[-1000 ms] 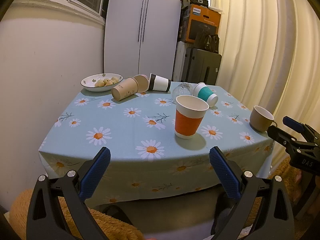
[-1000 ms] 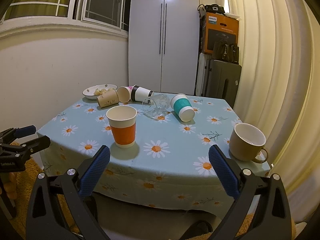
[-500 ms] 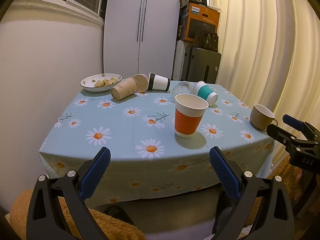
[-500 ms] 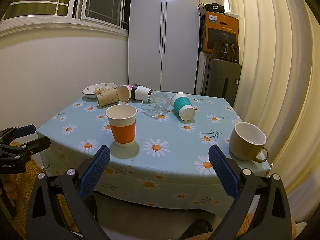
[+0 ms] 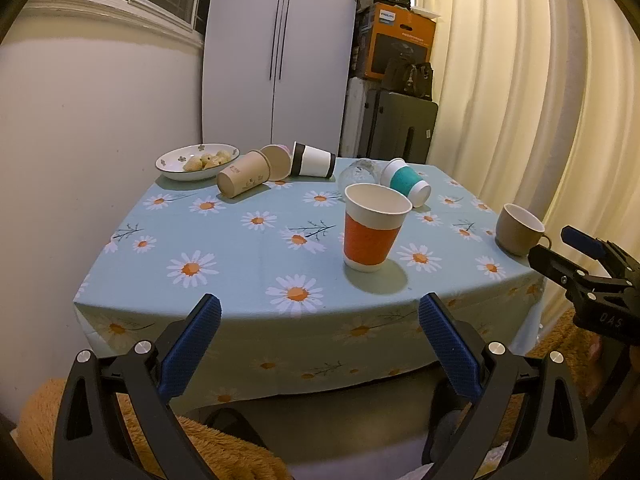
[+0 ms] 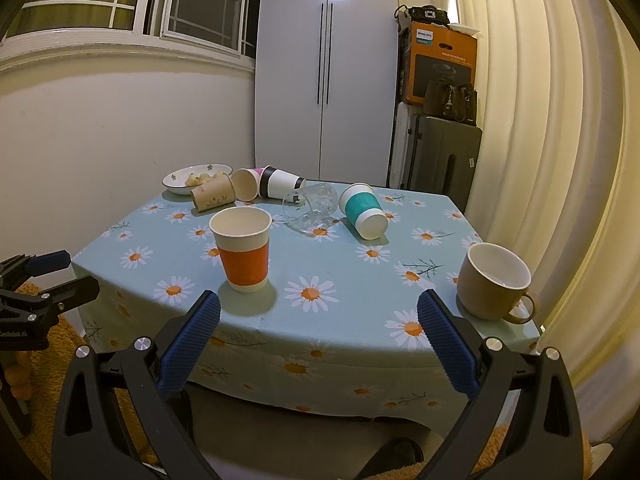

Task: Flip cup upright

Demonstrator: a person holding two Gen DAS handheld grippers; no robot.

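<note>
Several cups lie on their sides at the table's far half: a teal cup (image 6: 362,211) (image 5: 406,182), a clear glass (image 6: 312,205), a black-and-white cup (image 6: 280,182) (image 5: 313,160), a pink-lined cup (image 6: 248,183) and a brown cup (image 6: 213,196) (image 5: 244,179). An orange cup (image 6: 244,254) (image 5: 374,228) and a tan mug (image 6: 494,282) (image 5: 518,230) stand upright. My left gripper (image 5: 320,344) and right gripper (image 6: 318,338) are both open and empty, held off the table's near edge.
A bowl of snacks (image 5: 197,161) sits at the far left corner by the wall. The daisy tablecloth (image 6: 340,280) hangs over the near edge. A cabinet, boxes and a curtain stand behind and right of the table.
Both views shift only slightly; the grippers stay open and nothing on the table has moved.
</note>
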